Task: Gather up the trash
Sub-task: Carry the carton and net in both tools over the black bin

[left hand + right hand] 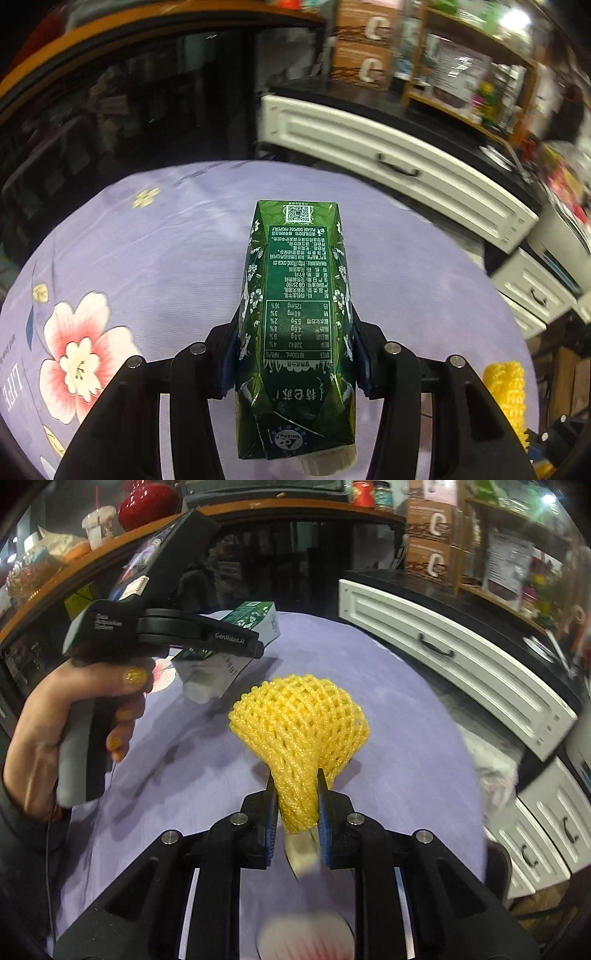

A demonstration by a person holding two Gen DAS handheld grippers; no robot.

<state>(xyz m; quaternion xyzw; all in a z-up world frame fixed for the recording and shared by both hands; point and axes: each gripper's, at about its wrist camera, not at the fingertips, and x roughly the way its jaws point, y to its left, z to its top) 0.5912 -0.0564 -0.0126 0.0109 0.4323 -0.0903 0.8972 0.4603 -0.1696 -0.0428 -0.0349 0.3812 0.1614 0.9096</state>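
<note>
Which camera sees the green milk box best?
The left wrist view: the green milk box fills the middle, held in the left claw, its printed label clear. The right wrist view shows only part of it, behind that claw.

The green carton (295,325) reads "PLEASE DISPOSE PROPERLY" and "Tetra Pak"; the left gripper (236,638) is marked "GenRoboAI"; the floral tablecloth (147,240) shows "LIFE".
</note>
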